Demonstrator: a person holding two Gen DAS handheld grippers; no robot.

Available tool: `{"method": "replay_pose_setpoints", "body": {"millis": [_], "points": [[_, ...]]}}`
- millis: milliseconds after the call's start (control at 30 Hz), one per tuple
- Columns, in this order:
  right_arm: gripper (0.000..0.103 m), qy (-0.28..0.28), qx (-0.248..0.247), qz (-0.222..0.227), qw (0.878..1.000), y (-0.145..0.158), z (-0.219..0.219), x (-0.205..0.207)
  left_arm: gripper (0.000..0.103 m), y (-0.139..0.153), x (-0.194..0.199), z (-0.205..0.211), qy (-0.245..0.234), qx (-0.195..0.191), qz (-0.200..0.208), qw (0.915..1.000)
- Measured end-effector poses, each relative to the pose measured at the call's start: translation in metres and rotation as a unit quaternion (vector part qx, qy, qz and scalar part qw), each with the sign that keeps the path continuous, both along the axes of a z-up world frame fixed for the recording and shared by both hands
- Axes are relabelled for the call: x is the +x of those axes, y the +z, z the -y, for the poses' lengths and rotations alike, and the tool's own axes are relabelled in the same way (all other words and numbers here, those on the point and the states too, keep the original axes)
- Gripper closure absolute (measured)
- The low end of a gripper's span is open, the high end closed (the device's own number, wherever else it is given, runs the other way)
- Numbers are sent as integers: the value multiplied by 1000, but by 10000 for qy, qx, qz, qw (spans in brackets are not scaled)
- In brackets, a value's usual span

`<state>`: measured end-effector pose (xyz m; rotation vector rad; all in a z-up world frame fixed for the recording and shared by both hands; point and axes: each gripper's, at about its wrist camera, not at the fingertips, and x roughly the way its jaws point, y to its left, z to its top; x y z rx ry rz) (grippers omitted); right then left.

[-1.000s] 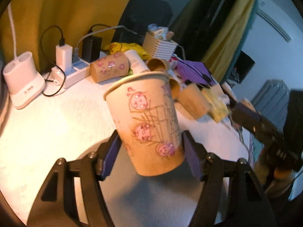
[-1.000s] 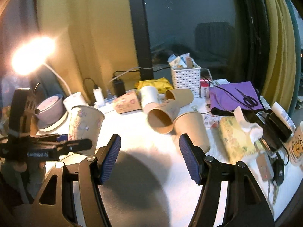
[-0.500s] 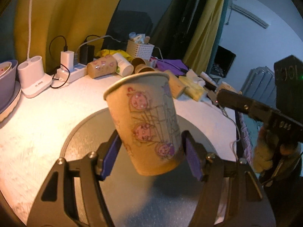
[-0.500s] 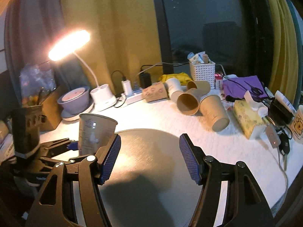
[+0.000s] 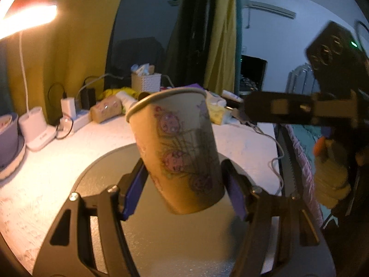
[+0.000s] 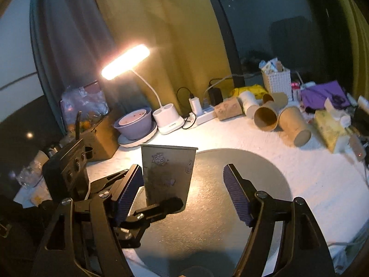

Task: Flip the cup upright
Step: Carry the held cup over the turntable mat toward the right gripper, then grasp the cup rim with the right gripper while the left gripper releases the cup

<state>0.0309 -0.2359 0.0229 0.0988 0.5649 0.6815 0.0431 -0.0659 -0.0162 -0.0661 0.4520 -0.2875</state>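
Left wrist view: one tan paper cup printed with pink flowers [image 5: 182, 152] sits mouth-up, tilted a little, between the two blue-padded fingers [image 5: 135, 191] of the left gripper [image 5: 184, 191], which is clamped on its lower wall; the cup's base hangs over one round grey mat [image 5: 161, 242] on the white desk [image 5: 46, 173], whether touching it I cannot tell; the right gripper [image 5: 272, 109] shows at the right as a dark bar, well apart from the cup.

Right wrist view: the right gripper [image 6: 184, 194] has its two blue pads spread wide with nothing between them; the cup [image 6: 167, 175] stands beyond its left finger, over the mat's [image 6: 230, 219] left part, with the left gripper [image 6: 161, 204] pinching it low down.

Along the desk's [image 6: 230, 138] far edge lie five more paper cups on their sides: one patterned tan cup [image 6: 228, 110], one white cup [image 6: 249, 102], and three plain brown cups [image 6: 269, 114] bunched beside it; one white woven basket [image 6: 276, 80] stands behind them; one lit white desk lamp [image 6: 125, 62] rises from a white two-well base [image 6: 169, 120] toward the far left edge; one lilac bowl [image 6: 136, 124] rests on one white plate [image 6: 138, 139] just left of that base; one white power strip [image 6: 203, 115] with two plugs lies between lamp base and cups; one tissue pack [image 6: 329, 129] lies near the right edge.
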Motion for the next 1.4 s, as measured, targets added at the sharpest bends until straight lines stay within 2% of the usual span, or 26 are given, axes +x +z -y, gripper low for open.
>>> {"method": "replay_pose_setpoints", "body": {"millis": [200, 367, 600, 967, 1233, 1333, 1400], "points": [[27, 103, 297, -405, 9987, -7, 4, 10, 37, 2, -10, 16, -150, 399, 270, 9987], [27, 420, 371, -702, 9960, -11, -1, 13, 37, 2, -14, 27, -288, 591, 372, 9971], [27, 516, 279, -773, 9953, -14, -9, 13, 37, 2, -25, 44, -534, 864, 538, 9934], [28, 651, 463, -937, 9924, -17, -4, 18, 37, 2, -27, 49, -639, 955, 561, 9918], [31, 522, 401, -799, 9946, -15, -5, 21, 36, -1, -18, 44, -588, 779, 269, 9949], [32, 429, 370, -665, 9962, -10, -4, 23, 21, -2, -17, 41, -605, 668, 218, 9957], [32, 319, 348, -537, 9974, -7, -2, 26, 20, -2, -16, 40, -609, 615, 177, 9961]]}}
